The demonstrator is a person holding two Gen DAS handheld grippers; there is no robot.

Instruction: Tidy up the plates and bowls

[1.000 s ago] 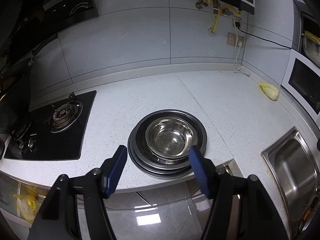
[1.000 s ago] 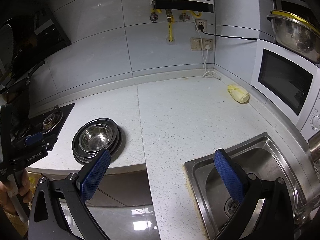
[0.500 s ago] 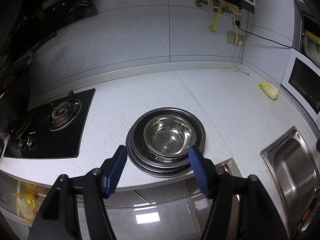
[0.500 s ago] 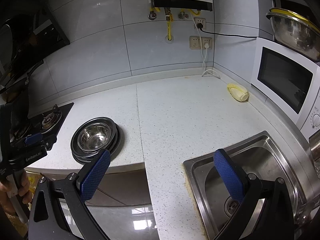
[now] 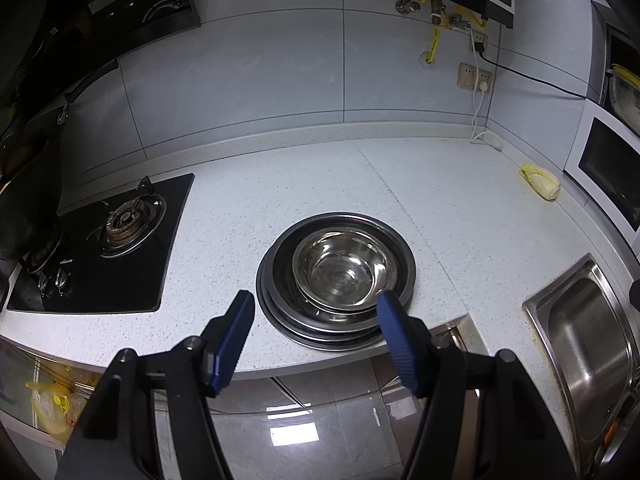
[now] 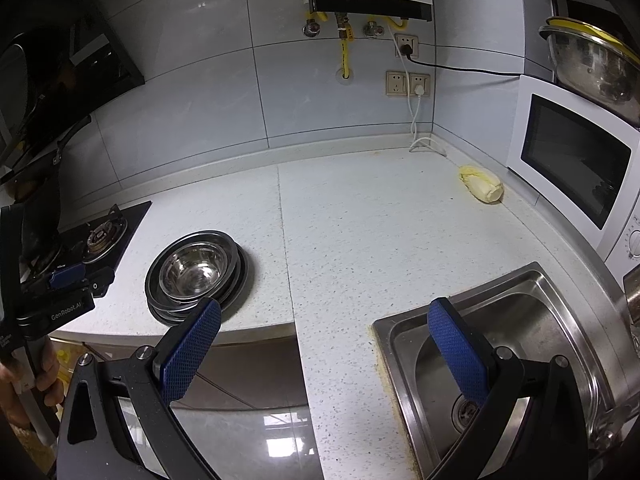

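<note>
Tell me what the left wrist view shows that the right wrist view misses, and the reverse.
Only the left wrist view: the stove knobs and the yellow bag under the counter edge.
Only the right wrist view: the sink drain, the microwave dial, and the left gripper itself, gripped by a hand.
Both: the steel bowl nested in the stack of plates, the gas burner, the sink, and the yellow object by the microwave.
</note>
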